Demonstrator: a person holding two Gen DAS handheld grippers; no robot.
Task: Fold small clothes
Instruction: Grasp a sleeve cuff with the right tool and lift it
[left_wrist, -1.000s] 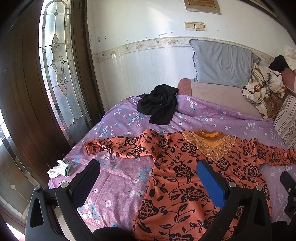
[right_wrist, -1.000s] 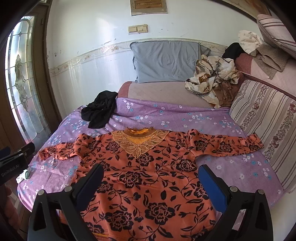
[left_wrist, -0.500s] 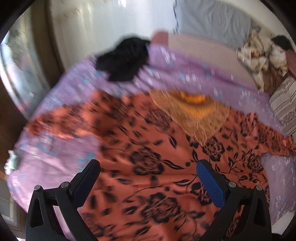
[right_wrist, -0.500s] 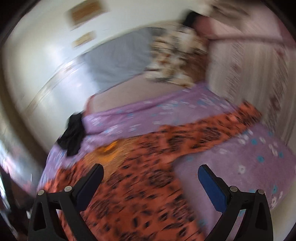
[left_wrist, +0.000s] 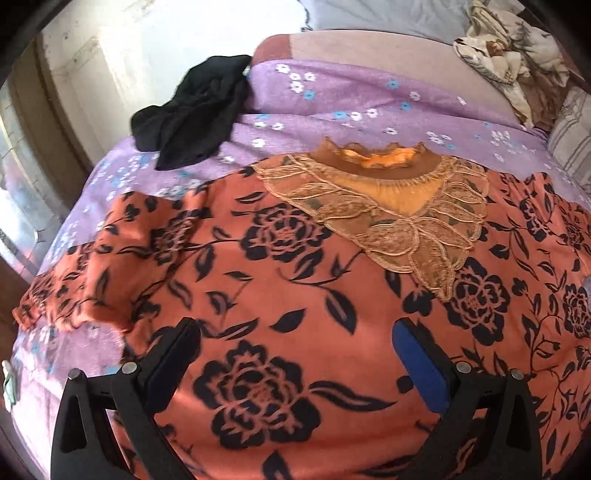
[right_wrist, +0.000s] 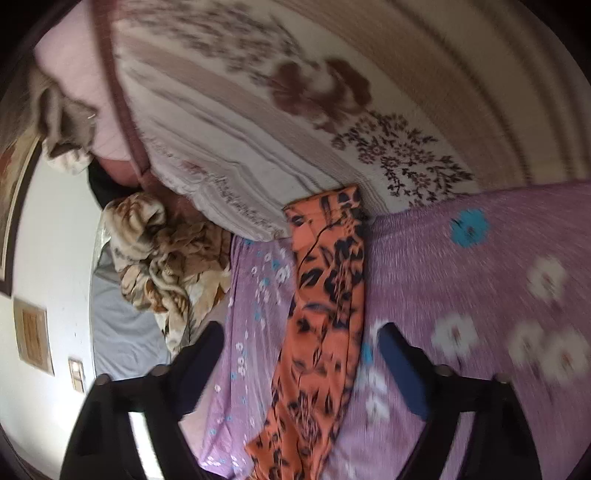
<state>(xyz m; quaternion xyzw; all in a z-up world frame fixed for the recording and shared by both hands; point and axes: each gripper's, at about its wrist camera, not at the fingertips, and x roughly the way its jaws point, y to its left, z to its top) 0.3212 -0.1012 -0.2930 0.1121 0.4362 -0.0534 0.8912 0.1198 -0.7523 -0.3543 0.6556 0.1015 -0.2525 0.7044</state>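
Observation:
An orange blouse with black flowers (left_wrist: 280, 280) lies spread flat on the purple flowered bedsheet (left_wrist: 343, 99), its lace collar (left_wrist: 391, 206) toward the far side. My left gripper (left_wrist: 295, 343) is open and empty, low over the blouse's chest. In the right wrist view the blouse's right sleeve (right_wrist: 325, 295) runs up to its cuff at a striped cushion (right_wrist: 258, 122). My right gripper (right_wrist: 299, 343) is open and empty, rolled sideways, its jaws on either side of the sleeve just above it.
A black garment (left_wrist: 192, 107) lies bunched at the far left of the bed. A crumpled cream and brown cloth (left_wrist: 513, 44) lies by the grey pillow, also in the right wrist view (right_wrist: 170, 262). The bed's left edge drops beside a glass door (left_wrist: 14, 192).
Both grippers have moved down and forward toward the blouse. The left is now close over its chest. The right has swung right and rolled sideways over the right sleeve.

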